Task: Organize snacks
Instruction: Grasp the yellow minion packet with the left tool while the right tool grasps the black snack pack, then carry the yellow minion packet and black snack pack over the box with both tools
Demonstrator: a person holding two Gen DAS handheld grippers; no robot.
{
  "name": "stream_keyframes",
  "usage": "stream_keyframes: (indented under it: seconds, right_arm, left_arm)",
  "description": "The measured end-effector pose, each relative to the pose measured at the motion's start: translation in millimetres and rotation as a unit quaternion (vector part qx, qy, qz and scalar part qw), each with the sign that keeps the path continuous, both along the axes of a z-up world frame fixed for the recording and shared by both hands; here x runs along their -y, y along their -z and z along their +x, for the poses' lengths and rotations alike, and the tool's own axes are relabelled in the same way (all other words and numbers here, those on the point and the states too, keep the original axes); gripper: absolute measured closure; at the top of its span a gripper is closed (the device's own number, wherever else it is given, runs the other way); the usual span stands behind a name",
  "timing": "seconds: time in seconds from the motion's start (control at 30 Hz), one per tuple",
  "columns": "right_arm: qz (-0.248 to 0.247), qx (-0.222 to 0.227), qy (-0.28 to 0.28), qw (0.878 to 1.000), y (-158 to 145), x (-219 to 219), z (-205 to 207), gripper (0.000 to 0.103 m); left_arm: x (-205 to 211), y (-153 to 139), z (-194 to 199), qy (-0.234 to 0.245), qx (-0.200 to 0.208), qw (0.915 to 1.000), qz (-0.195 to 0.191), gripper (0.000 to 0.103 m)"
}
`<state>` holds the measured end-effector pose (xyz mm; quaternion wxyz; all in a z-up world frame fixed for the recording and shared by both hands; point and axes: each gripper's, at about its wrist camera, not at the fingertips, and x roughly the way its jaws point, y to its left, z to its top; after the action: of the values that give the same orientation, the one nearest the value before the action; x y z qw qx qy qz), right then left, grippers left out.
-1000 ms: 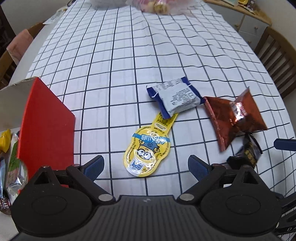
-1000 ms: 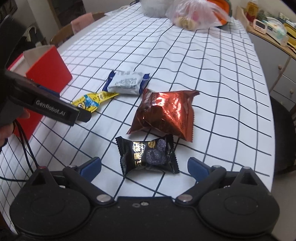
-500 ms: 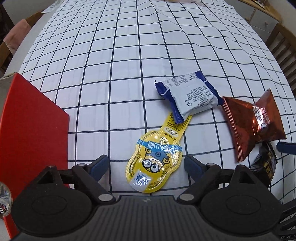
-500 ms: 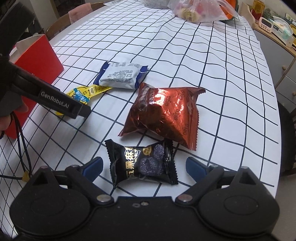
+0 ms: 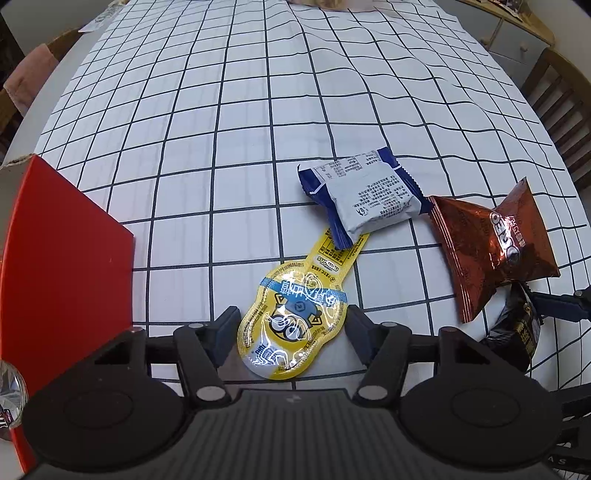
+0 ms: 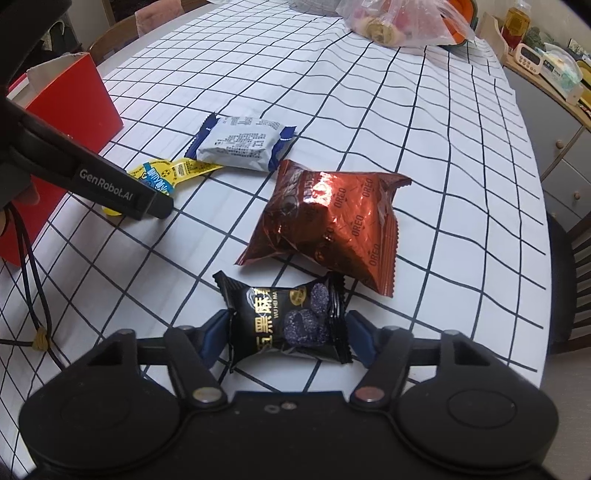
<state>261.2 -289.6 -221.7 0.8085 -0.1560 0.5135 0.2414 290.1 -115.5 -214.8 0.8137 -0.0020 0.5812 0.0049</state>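
Observation:
My left gripper (image 5: 293,334) has its fingers against both sides of a yellow cartoon snack pouch (image 5: 295,321) lying on the checked tablecloth. My right gripper (image 6: 288,332) has its fingers against both sides of a black candy packet (image 6: 288,317). A white and blue wrapped biscuit (image 5: 364,199) lies on the pouch's tail; it also shows in the right wrist view (image 6: 240,142). A copper Oreo bag (image 6: 328,221) lies just beyond the black packet and shows in the left wrist view (image 5: 491,243).
A red box (image 5: 55,266) with snacks inside stands at the left, also in the right wrist view (image 6: 62,110). A plastic bag of food (image 6: 399,22) sits at the far table end. Chairs (image 5: 561,107) and a cabinet (image 6: 554,122) stand at the right.
Both grippers moved forward and down over their packets and their fingers closed in from wide open until they meet the yellow pouch and the black packet.

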Motion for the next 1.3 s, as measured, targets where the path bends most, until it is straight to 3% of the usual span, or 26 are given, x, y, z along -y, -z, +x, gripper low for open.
stream_keyframes:
  seconds: [0.17,0.6,0.67,0.7,1.0,1.3]
  right_arm:
    - [0.012,0.0,0.007,1.0,-5.8,4.2,-3.4,0.049]
    - [0.055,0.006,0.024,0.998,-37.1,12.6,-31.3,0.049]
    - [0.062,0.011,0.023,0.998,-44.9,12.2,-36.9,0.049]
    - [0.066,0.012,0.024,0.997,-48.6,12.0,-39.4,0.049]
    - [0.092,0.023,0.029,0.995,-72.6,4.9,-61.9,0.049]
    - [0.117,0.045,0.03,0.992,-107.1,-10.4,-76.5,0.049]
  left_arm:
    - [-5.1,-1.5,-8.5,-0.013,-0.002,0.9999,-0.011,0.042]
    - [-17.1,-24.9,-34.4,-0.042,0.007,0.9982,-0.042,0.043]
    - [-20.1,-29.9,-40.2,-0.043,0.011,0.998,-0.045,0.047]
    - [-22.3,-31.7,-42.6,-0.044,0.009,0.9979,-0.046,0.059]
    - [-41.7,-38.5,-61.6,-0.053,0.006,0.9964,-0.065,0.059]
    - [-57.6,-88.0,-90.2,-0.056,0.042,0.9934,-0.091,0.059]
